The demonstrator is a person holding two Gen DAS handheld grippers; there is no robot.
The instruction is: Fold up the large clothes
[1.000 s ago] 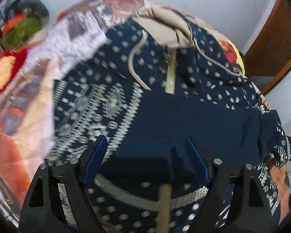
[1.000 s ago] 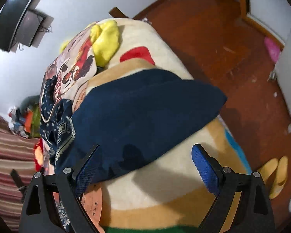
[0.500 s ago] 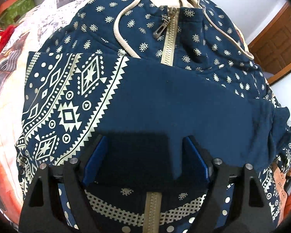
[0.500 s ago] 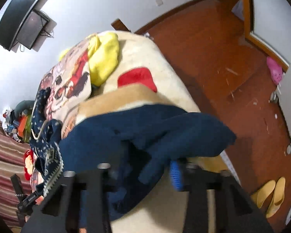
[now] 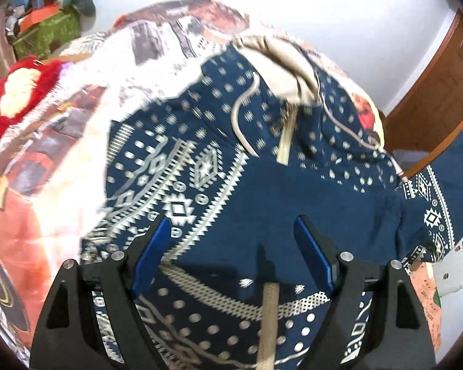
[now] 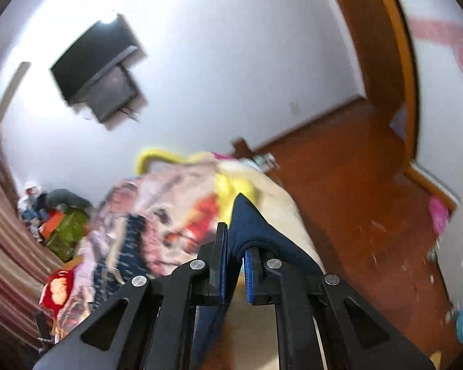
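Left wrist view shows my left gripper (image 5: 231, 252) with its blue-padded fingers (image 5: 151, 252) spread wide apart, nothing pressed between them, above the navy blue zip-up hoodie with cream geometric print (image 5: 262, 191). That hoodie lies spread across the bed with the printed cartoon blanket (image 5: 46, 154), its beige-lined hood (image 5: 281, 61) toward the far edge and its beige zipper (image 5: 285, 135) running down the middle toward me. One plain navy sleeve is folded across the chest, covering part of the zipper, so the zip line shows again only below the fold. A cream drawstring (image 5: 240, 117) loops over the chest. A red and cream plush cushion (image 5: 18, 92) sits at the bed's left edge, and a pile of coloured clothes with a green bundle (image 5: 46, 27) sits in the far left corner of the room. A brown wooden door (image 5: 441, 98) stands to the right.

From the right wrist view, my right gripper (image 6: 233, 265) has just been closing and its fingers are now clamped on a fold of plain navy hoodie fabric (image 6: 256, 225), lifted off the bed near its right edge. That raised cloth blocks part of the bed behind it. A black wall-mounted television (image 6: 98, 64) hangs on the white wall, the reddish wooden floor (image 6: 355, 191) lies to the right, and a pink slipper (image 6: 438, 215) rests on it.
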